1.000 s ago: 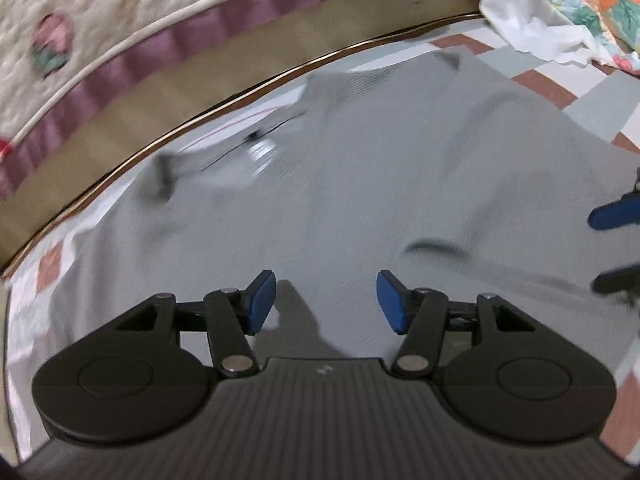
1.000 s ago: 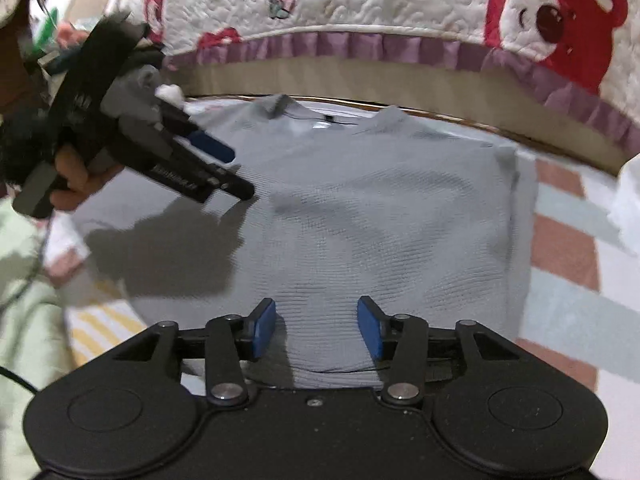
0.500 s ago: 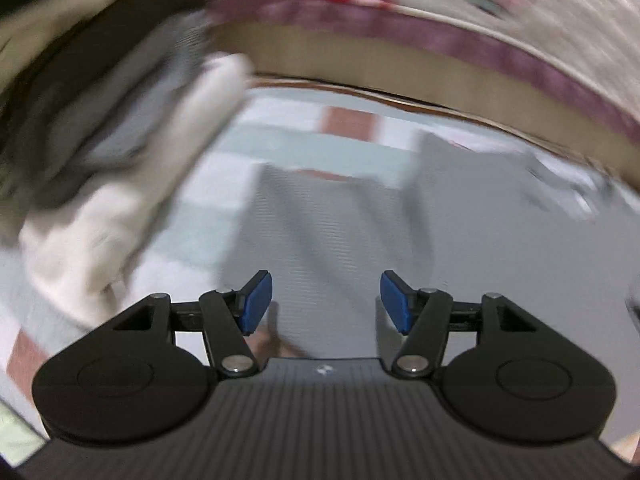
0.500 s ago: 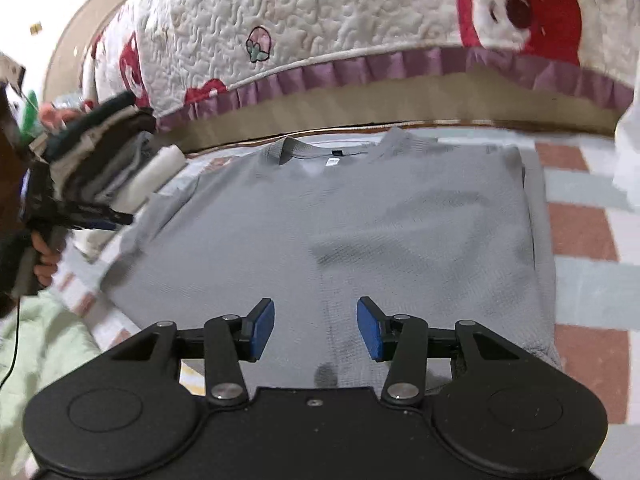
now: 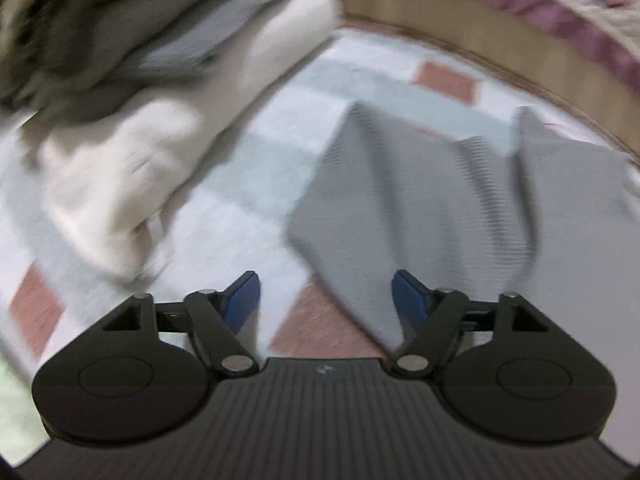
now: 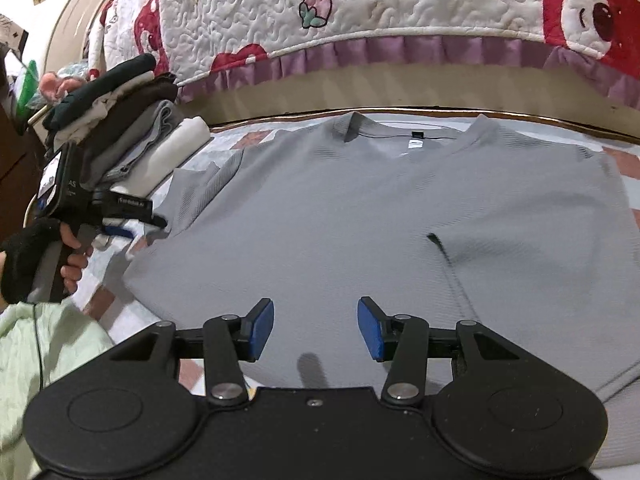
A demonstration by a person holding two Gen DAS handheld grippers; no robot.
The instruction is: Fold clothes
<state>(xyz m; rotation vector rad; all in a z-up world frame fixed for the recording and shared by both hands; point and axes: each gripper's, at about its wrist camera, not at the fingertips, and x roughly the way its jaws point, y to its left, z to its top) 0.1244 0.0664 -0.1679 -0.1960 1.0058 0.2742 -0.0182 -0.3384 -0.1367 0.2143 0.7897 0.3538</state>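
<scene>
My left claw (image 5: 325, 300) is opening over the grey shirt's (image 6: 360, 216) sleeve, gripping nothing. My right claw (image 6: 316, 328) hangs open and empty above the hem.

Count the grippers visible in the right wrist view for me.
2. The right gripper sits open at bottom centre over the grey shirt; the left gripper, jaws opening, is at the left edge by the shirt's sleeve.

A shirt (image 6: 360, 216) lies flat on the checked sheet (image 5: 248, 184), a stack of folded clothes (image 6: 132, 136) at its left, a quilt (image 6: 360, 16) behind.
</scene>
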